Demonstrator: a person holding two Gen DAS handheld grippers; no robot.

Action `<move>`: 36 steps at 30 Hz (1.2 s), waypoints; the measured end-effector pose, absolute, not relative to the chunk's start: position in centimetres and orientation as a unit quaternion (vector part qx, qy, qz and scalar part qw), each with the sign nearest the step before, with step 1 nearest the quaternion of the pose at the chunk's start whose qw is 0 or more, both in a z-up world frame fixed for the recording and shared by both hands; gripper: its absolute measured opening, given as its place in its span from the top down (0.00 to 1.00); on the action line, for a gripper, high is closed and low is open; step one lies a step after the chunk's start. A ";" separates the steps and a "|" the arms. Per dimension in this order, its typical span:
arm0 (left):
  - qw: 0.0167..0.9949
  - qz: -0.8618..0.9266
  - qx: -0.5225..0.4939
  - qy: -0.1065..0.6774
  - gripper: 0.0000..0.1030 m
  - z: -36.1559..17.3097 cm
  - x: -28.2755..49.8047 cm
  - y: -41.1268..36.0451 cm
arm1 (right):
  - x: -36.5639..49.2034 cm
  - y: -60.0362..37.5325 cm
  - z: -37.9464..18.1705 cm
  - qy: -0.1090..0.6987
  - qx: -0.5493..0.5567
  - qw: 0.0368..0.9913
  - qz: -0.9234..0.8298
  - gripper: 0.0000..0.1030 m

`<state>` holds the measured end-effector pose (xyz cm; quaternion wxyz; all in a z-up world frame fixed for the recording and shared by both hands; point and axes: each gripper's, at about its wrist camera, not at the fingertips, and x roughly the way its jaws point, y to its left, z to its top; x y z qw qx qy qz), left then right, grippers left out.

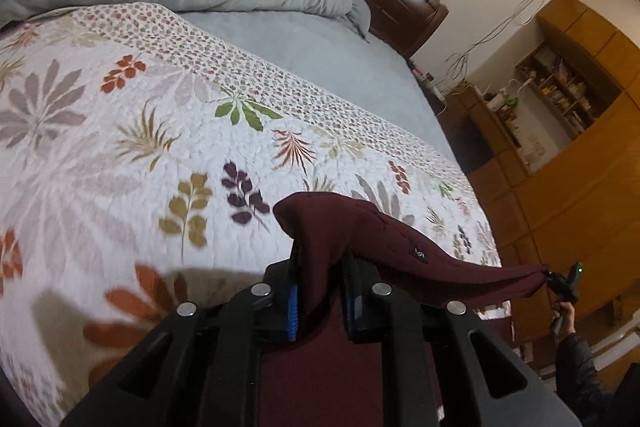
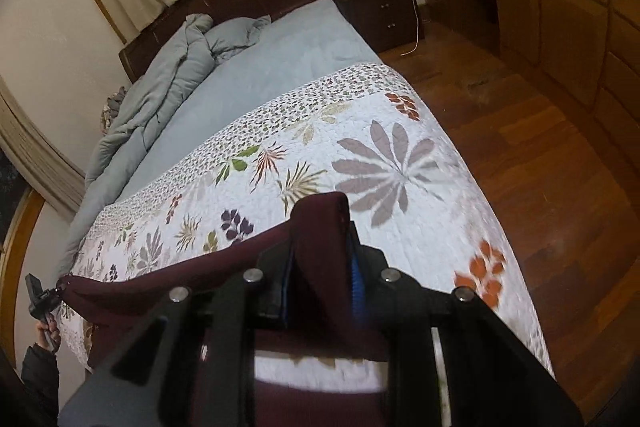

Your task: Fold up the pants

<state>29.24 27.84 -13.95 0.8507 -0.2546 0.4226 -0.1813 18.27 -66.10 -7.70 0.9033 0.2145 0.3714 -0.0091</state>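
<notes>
Both corners pinched: left hand-held gripper and right hand-held gripper each clamp the maroon pants, stretched sagging above the quilt. Soft, light, floppy; edge grips suit it.

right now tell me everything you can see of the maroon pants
The pants are dark maroon, a soft knit-looking fabric with a small black tag. They hang stretched between the left tool and the right tool, each shut on one end of a thick edge, held above the floral quilt. The rest drops below, mostly out of view.
</notes>
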 end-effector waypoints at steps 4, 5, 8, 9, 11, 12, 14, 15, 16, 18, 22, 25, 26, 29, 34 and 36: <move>0.851 -0.182 -0.264 0.417 0.85 -14.3 24.7 28.4 | 13.1 -65.0 -9.2 0.364 0.208 0.908 -0.011 0.78; 0.852 -0.181 -0.260 0.418 0.85 -14.6 23.3 28.3 | 12.2 -64.9 -9.6 0.365 0.207 0.907 -0.013 0.77; 0.850 -0.181 -0.251 0.426 0.85 -15.9 20.4 28.3 | 8.5 -64.2 -12.2 0.371 0.210 0.904 -0.022 0.75; 0.847 -0.182 -0.252 0.432 0.85 -16.5 19.6 28.4 | 7.5 -64.1 -12.8 0.371 0.214 0.903 -0.024 0.74; 0.840 -0.177 -0.252 0.447 0.85 -18.3 18.0 28.7 | 5.5 -63.7 -14.5 0.372 0.226 0.900 -0.030 0.73; 0.836 -0.174 -0.254 0.453 0.85 -19.0 17.5 28.9 | 4.7 -63.5 -15.0 0.372 0.229 0.899 -0.033 0.73; 0.828 -0.167 -0.257 0.470 0.85 -20.7 16.2 29.3 | 2.9 -62.8 -16.2 0.373 0.232 0.898 -0.042 0.71; 0.824 -0.166 -0.258 0.476 0.85 -21.3 15.8 29.3 | 2.4 -62.6 -16.6 0.373 0.234 0.896 -0.046 0.68; 0.818 -0.162 -0.254 0.490 0.85 -22.3 15.5 29.2 | 1.9 -62.4 -17.1 0.376 0.239 0.894 -0.050 0.66; 0.813 -0.154 -0.240 0.507 0.85 -23.4 14.8 28.8 | 1.1 -62.2 -18.2 0.381 0.247 0.889 -0.060 0.62; 0.809 -0.116 -0.237 0.525 0.56 -24.3 13.1 29.1 | -0.3 -62.3 -19.7 0.392 0.272 0.875 -0.077 0.52; 0.813 -0.070 -0.218 0.535 0.41 -24.1 10.9 29.9 | -1.7 -62.7 -20.2 0.390 0.303 0.865 -0.090 0.40; 0.814 -0.058 -0.214 0.536 0.41 -23.8 10.2 30.2 | -2.0 -62.9 -20.5 0.392 0.315 0.859 -0.093 0.40; 0.822 -0.029 -0.225 0.522 0.40 -21.8 8.2 31.0 | -3.5 -63.1 -21.6 0.395 0.361 0.839 -0.101 0.37; 0.846 -0.056 -0.269 0.457 0.21 -18.0 6.5 29.1 | -6.8 -63.2 -22.5 0.343 0.469 0.805 -0.117 0.34; 0.852 -0.085 -0.274 0.438 0.11 -17.4 6.8 26.8 | -7.5 -62.8 -22.4 0.312 0.516 0.792 -0.097 0.34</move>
